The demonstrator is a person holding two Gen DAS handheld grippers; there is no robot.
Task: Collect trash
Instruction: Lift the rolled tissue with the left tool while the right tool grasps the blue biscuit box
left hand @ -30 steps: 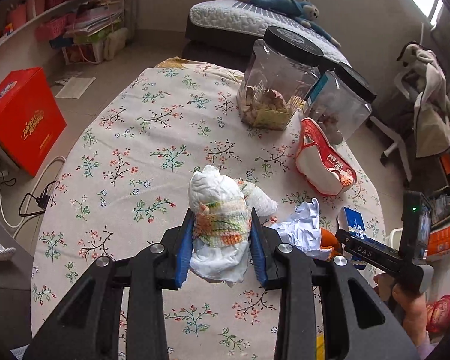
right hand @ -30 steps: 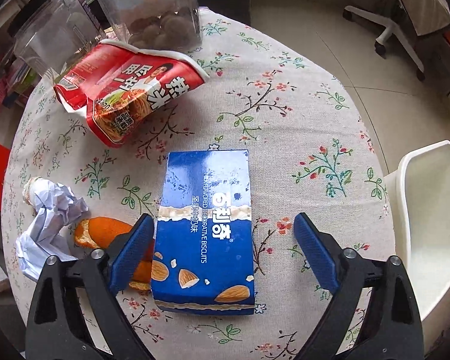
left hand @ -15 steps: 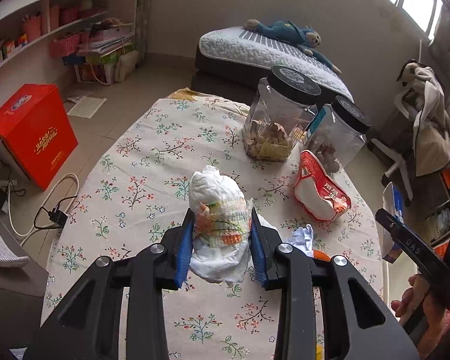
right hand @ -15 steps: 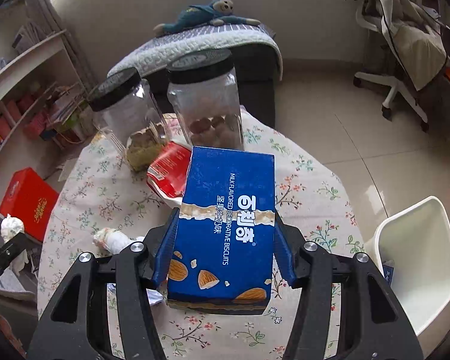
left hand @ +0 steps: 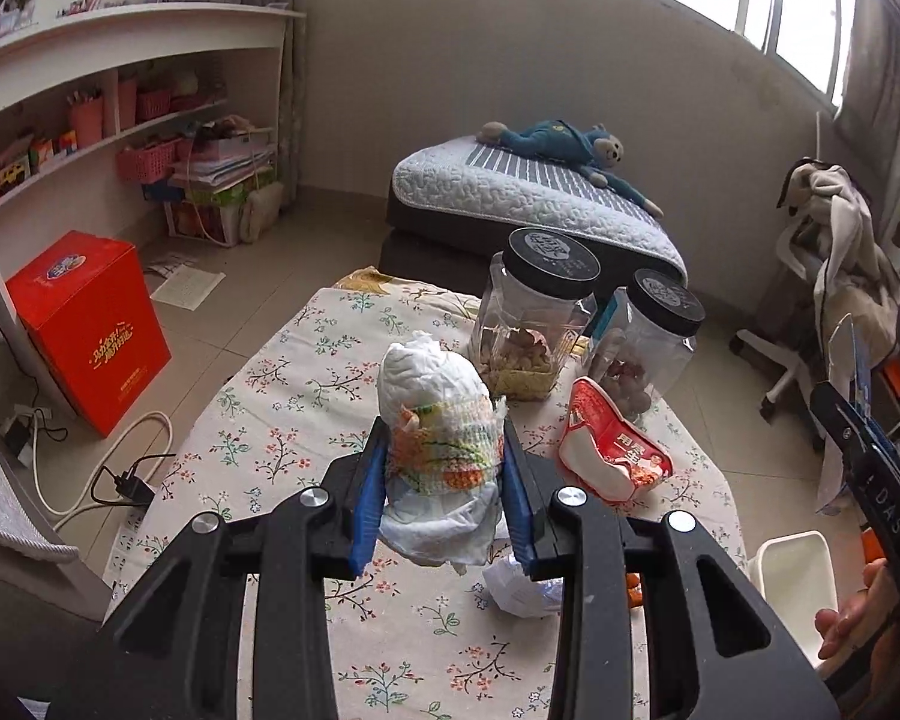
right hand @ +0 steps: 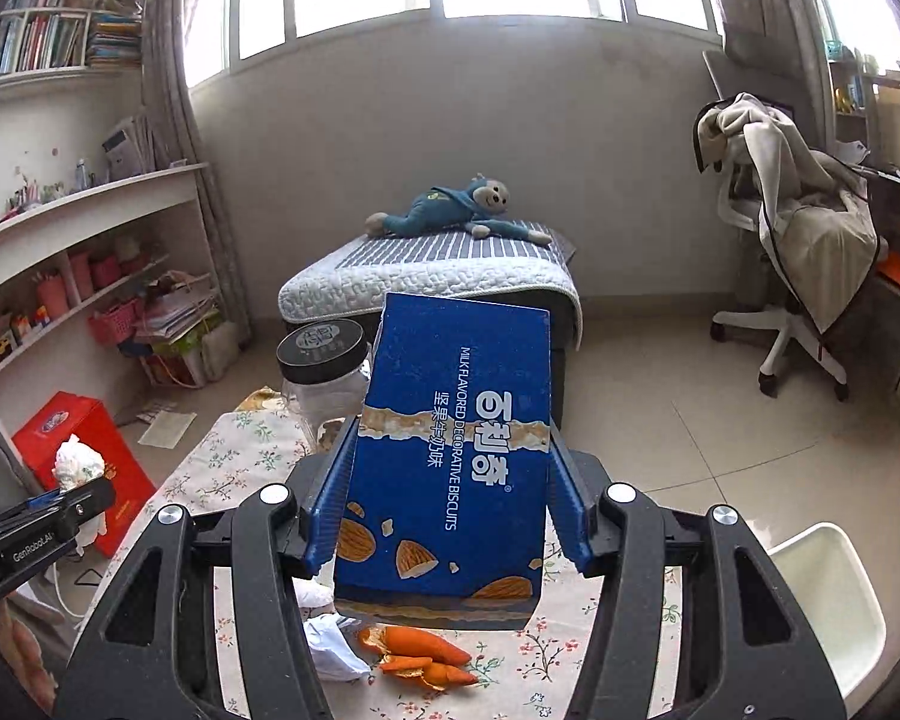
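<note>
My left tongs (left hand: 444,480) pinch the rolled diaper (left hand: 441,420), my right tongs (right hand: 444,498) pinch the biscuit box (right hand: 450,462), neither binned yet, while orange peel (right hand: 420,654) and crumpled paper (right hand: 330,648) at six o'clock wait on the surface (left hand: 306,396).

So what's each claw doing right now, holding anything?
Left claw: closed on a rolled-up diaper, lifted off the table.
Right claw: closed on a blue biscuit box, lifted too.

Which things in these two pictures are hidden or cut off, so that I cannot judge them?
- White bin: cut by the right wrist view's edge; its inside is not visible in either view.
- Crumpled paper: partly behind the right gripper.
- Second jar: partly behind the blue biscuit box.
- Orange peel: in the left wrist view almost all behind the left gripper, which holds the rolled diaper.
</note>
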